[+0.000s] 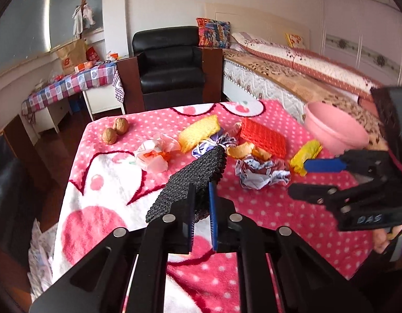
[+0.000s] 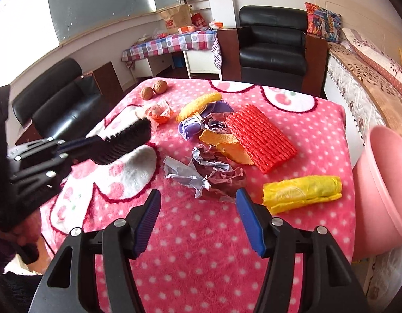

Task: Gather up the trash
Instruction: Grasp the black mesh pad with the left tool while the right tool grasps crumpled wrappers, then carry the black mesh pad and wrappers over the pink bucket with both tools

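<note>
Left gripper (image 1: pixel 201 208) clamps ribbed black foam netting (image 1: pixel 193 180).

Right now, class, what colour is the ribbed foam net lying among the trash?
Red, clearest in the right wrist view.

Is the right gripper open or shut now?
Open. The right gripper has blue pads standing far apart with nothing between them, above the pink blanket.
</note>
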